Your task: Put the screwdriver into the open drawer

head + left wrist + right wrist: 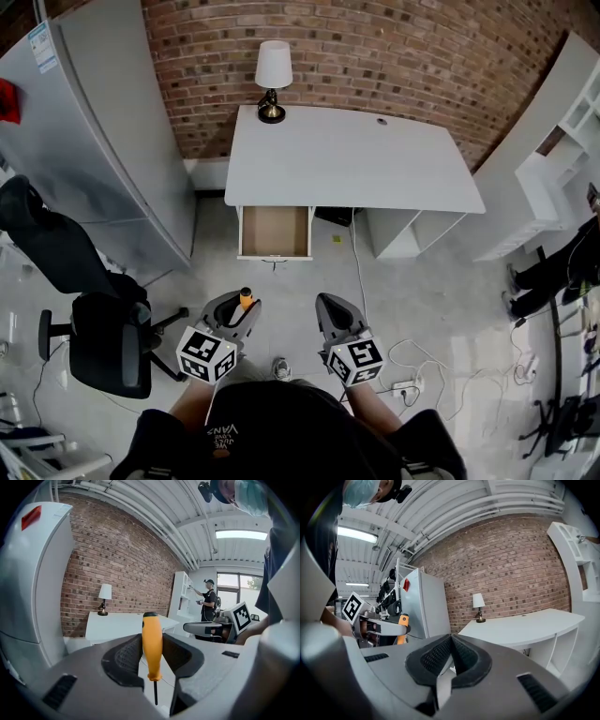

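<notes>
My left gripper [240,313] has its fingers clamped on the orange handle of the screwdriver [152,641], which stands upright with its thin shaft pointing down. My right gripper [451,656] carries nothing, its fingers pressed together. Both hang above the floor [422,300], well short of the open drawer [275,232] under the white surface [347,159].

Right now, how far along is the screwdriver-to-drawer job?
Done: the drawer under the desk stands open, and the left gripper has its jaws shut on the screwdriver, orange handle up and shaft down.
In hand: the carry. That gripper is short of the drawer, over the floor.
Left: bring it to the drawer and release.
The right gripper is shut on nothing.
</notes>
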